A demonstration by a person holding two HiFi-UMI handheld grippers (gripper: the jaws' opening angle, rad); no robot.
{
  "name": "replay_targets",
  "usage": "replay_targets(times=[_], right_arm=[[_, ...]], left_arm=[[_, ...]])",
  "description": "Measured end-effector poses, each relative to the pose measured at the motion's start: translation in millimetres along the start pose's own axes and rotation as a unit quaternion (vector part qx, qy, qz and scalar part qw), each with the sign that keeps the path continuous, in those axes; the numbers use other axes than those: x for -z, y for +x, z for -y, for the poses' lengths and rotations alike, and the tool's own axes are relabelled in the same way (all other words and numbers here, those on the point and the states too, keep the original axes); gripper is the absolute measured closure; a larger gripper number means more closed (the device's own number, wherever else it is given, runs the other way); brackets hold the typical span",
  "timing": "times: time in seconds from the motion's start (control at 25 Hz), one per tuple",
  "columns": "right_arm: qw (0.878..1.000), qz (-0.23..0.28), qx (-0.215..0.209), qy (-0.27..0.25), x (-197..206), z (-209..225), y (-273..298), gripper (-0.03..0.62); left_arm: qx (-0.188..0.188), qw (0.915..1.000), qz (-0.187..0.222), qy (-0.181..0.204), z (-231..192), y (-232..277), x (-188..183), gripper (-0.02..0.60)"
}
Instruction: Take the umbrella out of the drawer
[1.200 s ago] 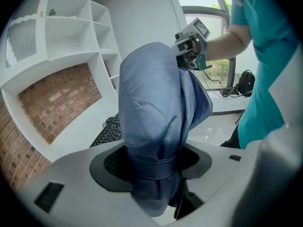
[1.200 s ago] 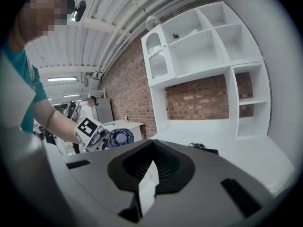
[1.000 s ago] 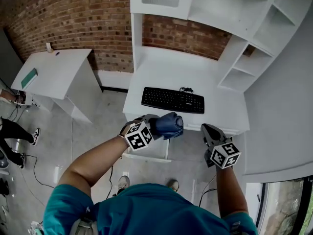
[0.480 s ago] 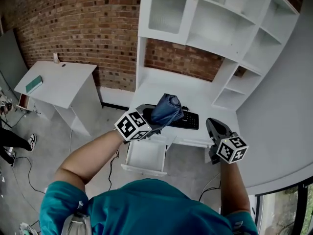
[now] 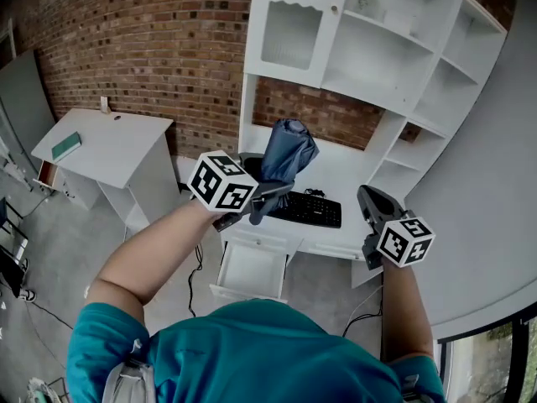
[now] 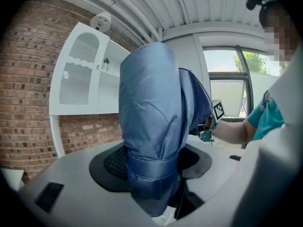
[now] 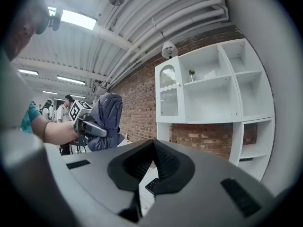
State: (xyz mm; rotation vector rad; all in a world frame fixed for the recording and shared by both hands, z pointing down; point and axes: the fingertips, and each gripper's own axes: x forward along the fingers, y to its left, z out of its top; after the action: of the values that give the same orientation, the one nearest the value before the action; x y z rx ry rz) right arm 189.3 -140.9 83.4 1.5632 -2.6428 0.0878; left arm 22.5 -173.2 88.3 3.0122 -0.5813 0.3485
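Note:
A folded blue umbrella (image 5: 285,152) stands nearly upright in the air over the white desk (image 5: 352,175), and my left gripper (image 5: 267,195) is shut on its strapped lower part. In the left gripper view the umbrella (image 6: 151,122) fills the middle, pinched between the black pads (image 6: 113,162). The open white drawer (image 5: 248,269) hangs out below the desk front, under my left arm. My right gripper (image 5: 374,198) is raised at the right of the desk with its jaws shut and nothing in them. From the right gripper view the umbrella (image 7: 107,118) shows at the left.
A black keyboard (image 5: 307,210) lies on the desk. Above it rises a white hutch (image 5: 377,49) with open shelves and a glazed door. A white side table (image 5: 105,145) stands at the left against the brick wall. Cables trail on the floor.
Both grippers have risen. The left one carried the umbrella up from just above the drawer to over the desk and tipped it upright. The drawer stays open.

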Motion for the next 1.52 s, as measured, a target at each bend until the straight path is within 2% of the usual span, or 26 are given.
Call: replay_targets(times=[0.24,0.52,1.52], right_arm=[[1.0,0.016,-0.003,-0.002,-22,-4,-4,0.572],[1.0,0.022,-0.01,0.006,-29,-10,-3,0.572],[0.999,0.03,-0.016,0.022,-26,-9,-2,0.574]], left_arm=[[0.007,0.999,0.028,-0.035,1,-15,-26,0.313],[0.013,0.997,0.044,-0.063,0,-25,-38,0.313],[0.015,0.998,0.035,-0.05,3,-23,-37,0.311]])
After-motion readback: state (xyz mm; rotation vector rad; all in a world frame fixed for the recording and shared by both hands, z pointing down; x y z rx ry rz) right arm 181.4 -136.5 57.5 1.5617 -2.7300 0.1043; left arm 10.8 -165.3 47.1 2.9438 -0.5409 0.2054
